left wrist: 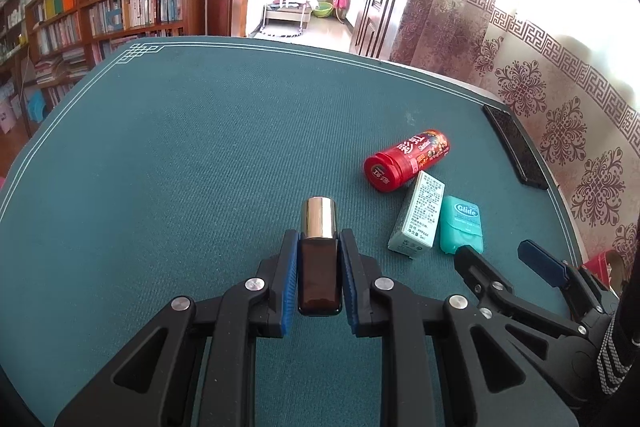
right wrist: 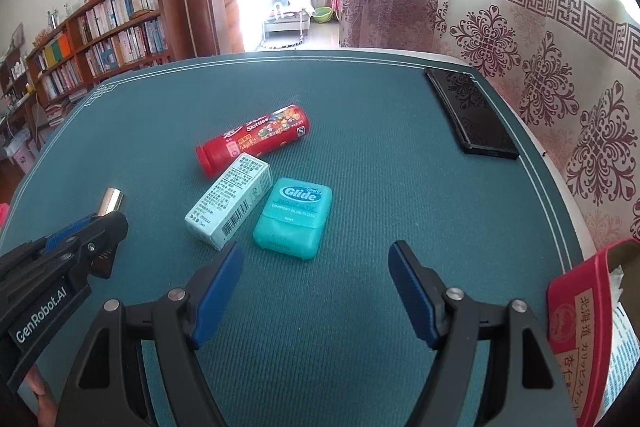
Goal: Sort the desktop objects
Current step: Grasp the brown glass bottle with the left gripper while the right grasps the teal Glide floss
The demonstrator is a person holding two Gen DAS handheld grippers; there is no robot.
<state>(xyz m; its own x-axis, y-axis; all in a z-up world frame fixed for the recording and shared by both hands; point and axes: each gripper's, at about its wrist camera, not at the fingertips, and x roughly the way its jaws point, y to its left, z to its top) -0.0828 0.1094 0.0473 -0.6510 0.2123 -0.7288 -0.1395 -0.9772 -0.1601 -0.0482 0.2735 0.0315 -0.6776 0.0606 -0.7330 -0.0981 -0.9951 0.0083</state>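
Observation:
My left gripper point(left wrist: 319, 247) is shut on a small brown bottle point(left wrist: 320, 275) with a gold cap point(left wrist: 318, 217), held just above the green mat point(left wrist: 180, 147). The bottle's cap point(right wrist: 111, 201) and the left gripper point(right wrist: 86, 231) also show at the left of the right wrist view. My right gripper point(right wrist: 316, 259) is open and empty, just in front of the teal Glide floss box point(right wrist: 294, 217). A pale green carton point(right wrist: 230, 205) lies left of the floss, touching a red Skittles tube point(right wrist: 254, 141) lying behind it. The right gripper point(left wrist: 496, 251) shows beside the floss point(left wrist: 462, 223) in the left wrist view.
A black phone point(right wrist: 468, 111) lies at the mat's far right edge. A red box point(right wrist: 580, 327) stands at the near right. A patterned curtain point(right wrist: 560, 67) hangs along the right side. Bookshelves point(left wrist: 120, 3) stand beyond the far left edge.

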